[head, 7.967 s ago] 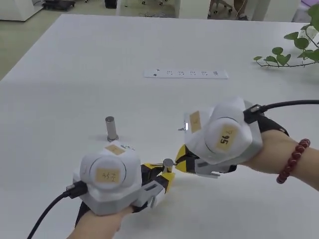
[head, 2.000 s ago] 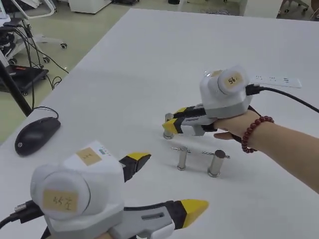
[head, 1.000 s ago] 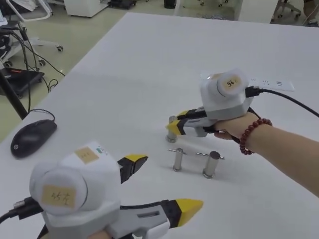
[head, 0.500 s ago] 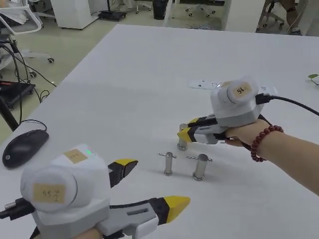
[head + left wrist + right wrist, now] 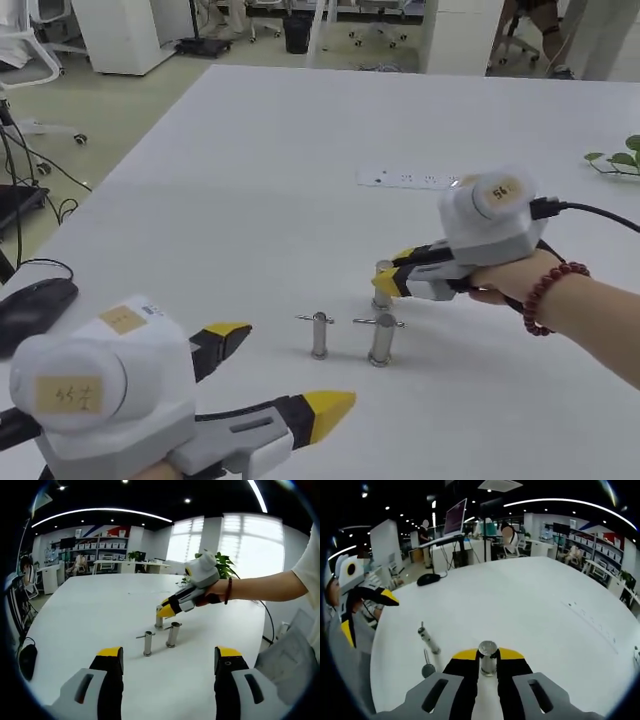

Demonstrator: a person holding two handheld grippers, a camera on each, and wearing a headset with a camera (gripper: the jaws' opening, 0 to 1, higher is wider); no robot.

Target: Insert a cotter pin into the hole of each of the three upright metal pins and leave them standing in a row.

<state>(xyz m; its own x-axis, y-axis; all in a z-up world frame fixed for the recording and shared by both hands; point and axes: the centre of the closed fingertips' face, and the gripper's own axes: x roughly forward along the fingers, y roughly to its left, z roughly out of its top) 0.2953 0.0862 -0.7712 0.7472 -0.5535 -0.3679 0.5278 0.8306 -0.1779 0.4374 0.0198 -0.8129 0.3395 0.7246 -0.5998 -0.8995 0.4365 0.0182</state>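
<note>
Three pins (image 5: 381,342) upright on desk (image 5: 250,180); front two carry cotter pins (image 5: 310,318). Right tool (image 5: 390,284), held level, clamps rear pin (image 5: 488,659), cotter there unclear. Left tool (image 5: 283,370) wide open, low, well apart.

The broad white desk (image 5: 250,140) has a smooth, matt top with a soft sheen under the ceiling lights. The left claw (image 5: 280,368) and right claw (image 5: 388,283) have pale grey matt plastic shells, black plastic jaws and glossier yellow tips. A tan paper label (image 5: 68,395) sits on the left shell. The short grey metal pin (image 5: 488,661) between the right jaws looks satin, its flat top shinier. A thin wire cotter pin (image 5: 308,318) glints. The red bead bracelet (image 5: 548,293) looks glossy, and the black plastic mouse (image 5: 25,310) is dull.
</note>
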